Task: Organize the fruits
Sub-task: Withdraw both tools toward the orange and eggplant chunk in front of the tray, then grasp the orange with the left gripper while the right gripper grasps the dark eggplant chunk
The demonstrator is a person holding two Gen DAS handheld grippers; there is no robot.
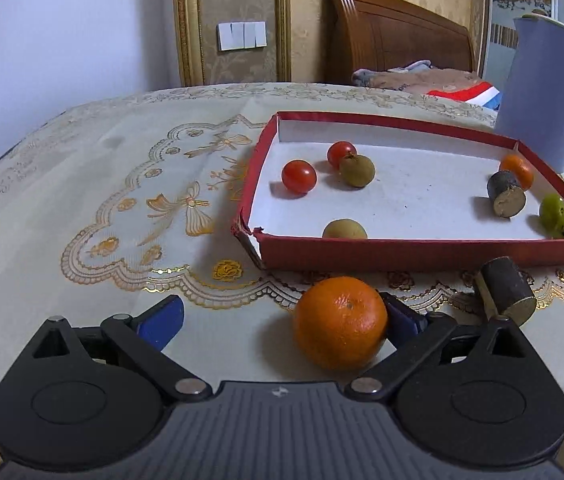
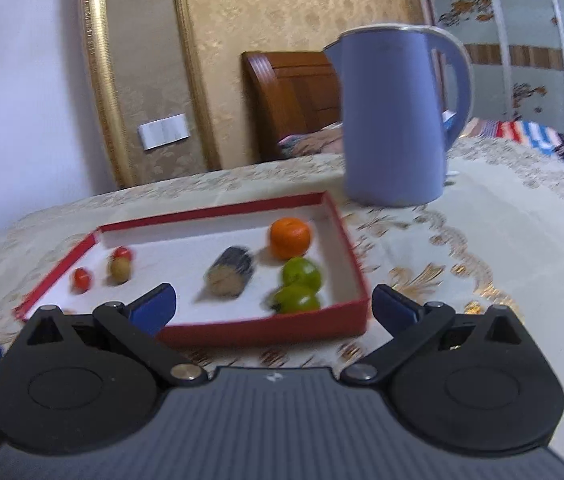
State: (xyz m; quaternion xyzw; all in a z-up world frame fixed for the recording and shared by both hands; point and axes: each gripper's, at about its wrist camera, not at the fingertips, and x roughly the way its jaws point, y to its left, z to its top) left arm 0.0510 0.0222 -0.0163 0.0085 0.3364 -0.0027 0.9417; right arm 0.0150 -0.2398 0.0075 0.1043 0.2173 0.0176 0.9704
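Observation:
A red box point(image 1: 422, 246) with a white floor sits on the table. It holds two cherry tomatoes point(image 1: 299, 176), two brown round fruits point(image 1: 357, 170), a small orange point(image 1: 517, 170), a dark cut stick point(image 1: 505, 199) and two green fruits point(image 1: 559, 212). A larger orange point(image 1: 340, 322) lies on the cloth in front of the box, between my left gripper's point(image 1: 282, 316) open fingers, against the right pad. A second dark stick point(image 1: 507, 290) lies to its right. My right gripper point(image 2: 274, 304) is open and empty, just in front of the box point(image 2: 266, 326).
A blue kettle point(image 1: 546, 92) point(image 2: 394, 120) stands behind the box's far right corner. The table carries a cream cloth with gold embroidery point(image 1: 142, 208). A wooden bed headboard point(image 1: 394, 36) and a wall stand behind the table.

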